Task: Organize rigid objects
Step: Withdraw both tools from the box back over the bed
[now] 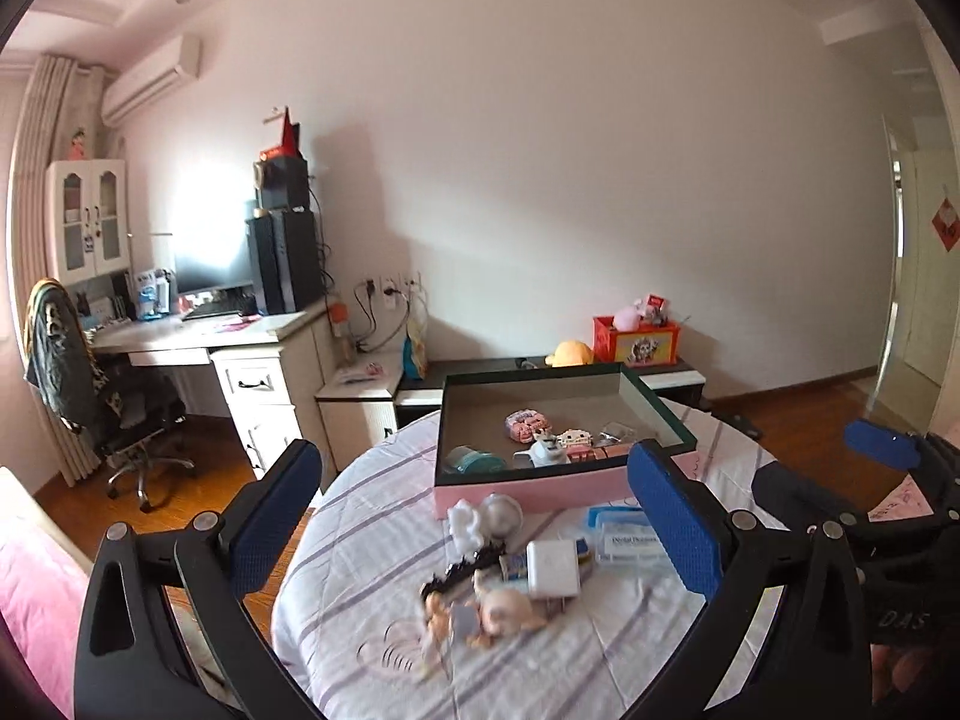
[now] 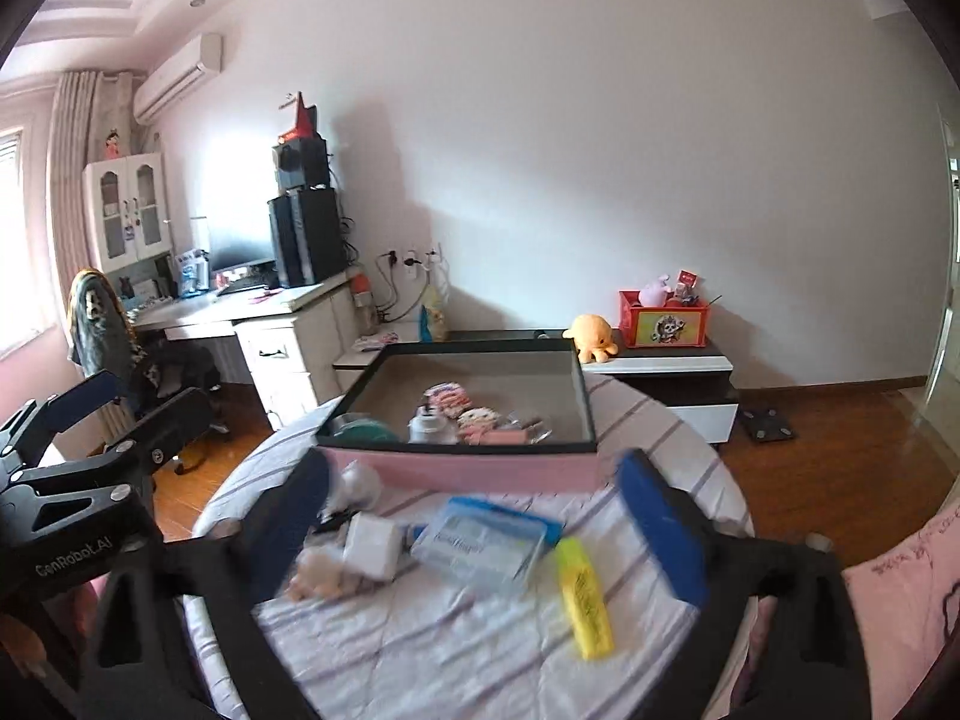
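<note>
A: Pink cardboard, dark-rimmed: what does the shallow pink box (image 1: 540,483) hold?

B: It stands at the far side of the round table under a striped white cloth (image 1: 372,546). Inside lie a teal round container (image 1: 474,459), a small white teapot-like piece (image 1: 543,450) and several pink trinkets, too small to identify.

A: And the items outside it?

B: Just in front of the box: a white square power adapter (image 1: 553,567), a clear flat plastic case with a blue edge (image 2: 486,540), a yellow highlighter pen (image 2: 583,597), a blurred peach-coloured figurine (image 1: 501,606) and a black hair clip (image 1: 465,567).

A: State of the tools?

B: The left gripper (image 1: 480,525) is spread wide above the loose items, grasping nothing. The right gripper (image 2: 486,531) is likewise released, its blue pads flanking the case and the adapter without touching them.
</note>
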`<state>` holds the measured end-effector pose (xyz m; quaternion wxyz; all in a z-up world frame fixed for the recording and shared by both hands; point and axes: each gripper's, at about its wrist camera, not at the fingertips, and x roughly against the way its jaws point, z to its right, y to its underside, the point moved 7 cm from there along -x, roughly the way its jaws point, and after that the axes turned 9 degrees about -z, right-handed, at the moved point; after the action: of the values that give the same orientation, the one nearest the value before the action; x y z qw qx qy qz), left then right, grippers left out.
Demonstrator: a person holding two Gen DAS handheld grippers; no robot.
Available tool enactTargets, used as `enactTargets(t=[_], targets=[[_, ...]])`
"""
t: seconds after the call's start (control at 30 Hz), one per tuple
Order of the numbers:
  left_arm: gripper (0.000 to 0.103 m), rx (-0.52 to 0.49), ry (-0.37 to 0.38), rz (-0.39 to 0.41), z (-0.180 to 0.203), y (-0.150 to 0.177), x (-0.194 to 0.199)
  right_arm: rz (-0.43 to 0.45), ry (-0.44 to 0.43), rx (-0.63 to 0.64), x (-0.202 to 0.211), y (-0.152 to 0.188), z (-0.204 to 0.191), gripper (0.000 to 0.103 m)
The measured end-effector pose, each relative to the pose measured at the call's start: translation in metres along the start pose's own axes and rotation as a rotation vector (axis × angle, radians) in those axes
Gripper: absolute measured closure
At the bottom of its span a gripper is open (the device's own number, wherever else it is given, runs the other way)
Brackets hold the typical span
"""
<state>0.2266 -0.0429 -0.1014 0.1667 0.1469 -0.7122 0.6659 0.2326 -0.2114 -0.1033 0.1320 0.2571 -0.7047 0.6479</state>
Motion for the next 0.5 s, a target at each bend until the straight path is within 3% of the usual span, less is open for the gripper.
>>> enactTargets(t=[0.5], targets=[[0.0,0.044,0.005,0.086,-0.007,0.005,0.07,0.129,0.063,0.066,0.089,0.009,-0.025,0.0]])
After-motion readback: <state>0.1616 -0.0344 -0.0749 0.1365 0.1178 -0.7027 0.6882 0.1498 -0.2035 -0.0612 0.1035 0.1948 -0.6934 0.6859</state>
